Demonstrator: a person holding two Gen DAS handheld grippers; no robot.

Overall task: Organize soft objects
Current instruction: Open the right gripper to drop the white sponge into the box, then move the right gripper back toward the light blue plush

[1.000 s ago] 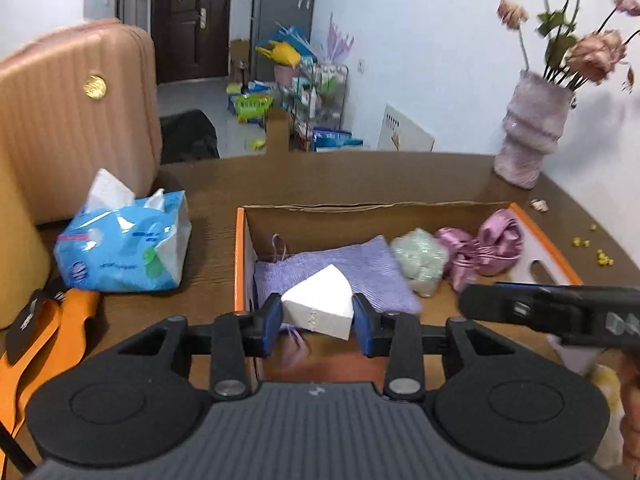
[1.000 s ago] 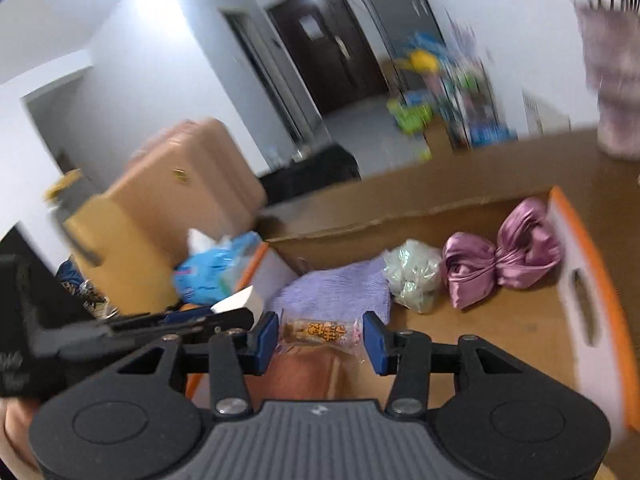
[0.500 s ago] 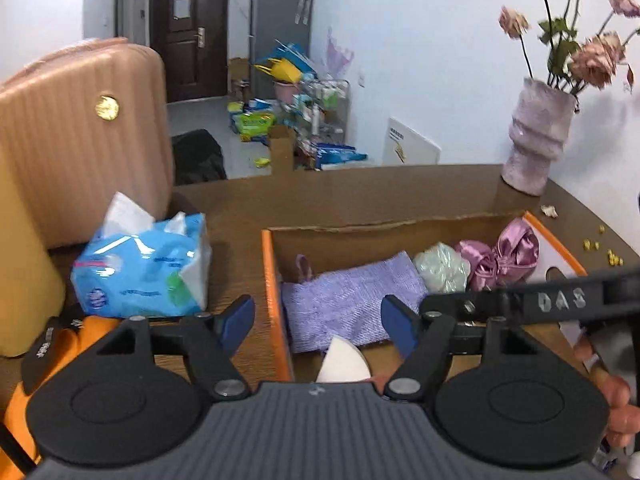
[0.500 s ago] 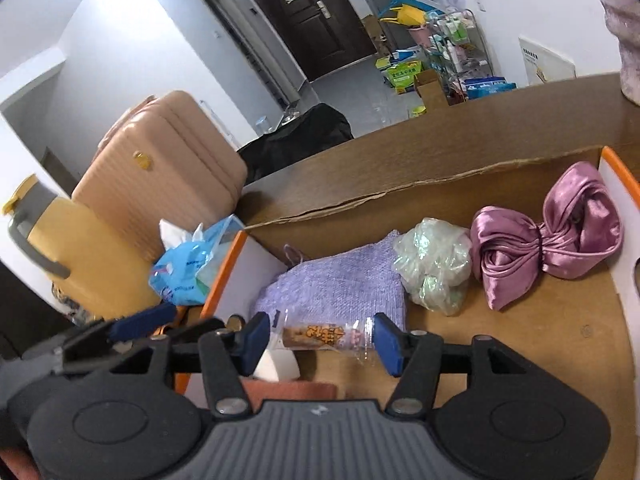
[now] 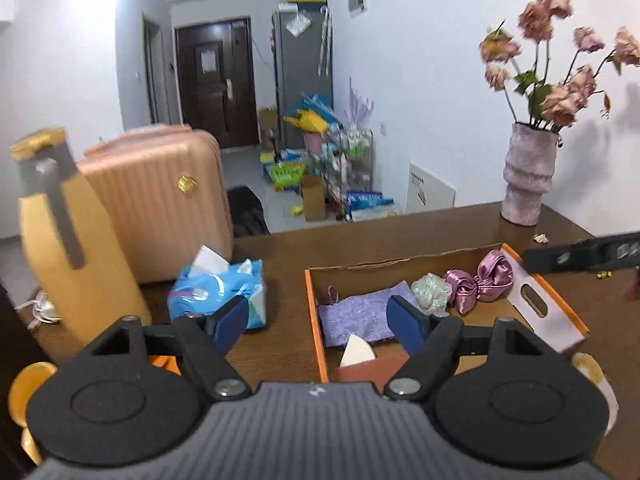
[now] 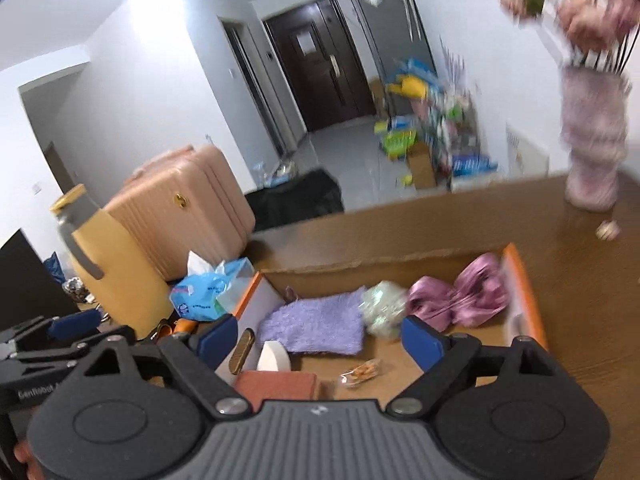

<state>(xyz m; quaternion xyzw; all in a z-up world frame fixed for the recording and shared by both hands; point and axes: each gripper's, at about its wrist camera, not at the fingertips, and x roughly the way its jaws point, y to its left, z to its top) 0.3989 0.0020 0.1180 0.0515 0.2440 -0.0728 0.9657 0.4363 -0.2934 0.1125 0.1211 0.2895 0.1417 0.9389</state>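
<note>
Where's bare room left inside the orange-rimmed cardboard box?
Bare floor lies below the pink satin bow, toward the handle-slot wall, right of the snack packet. The left end is crowded: purple cloth, white wedge, brown block.

A brown tabletop (image 5: 360,248) is seen. A pale pink vase (image 5: 527,176) is stood at its far right corner, and faded pink flowers (image 5: 560,80) are held in it. A small crumb-like bit (image 5: 541,237) is seen just beside the vase. A blue tissue pack (image 5: 218,292) is laid on the left side, with white tissue poking out on top. A yellow jug (image 5: 68,264) with a grey handle is stood at the left edge. A pink suitcase (image 5: 160,204) is seen behind the tissue pack. Farther back, a dark door (image 5: 216,84) is shut, and a messy rack (image 5: 344,160) of colourful things is stood by the wall.
</note>
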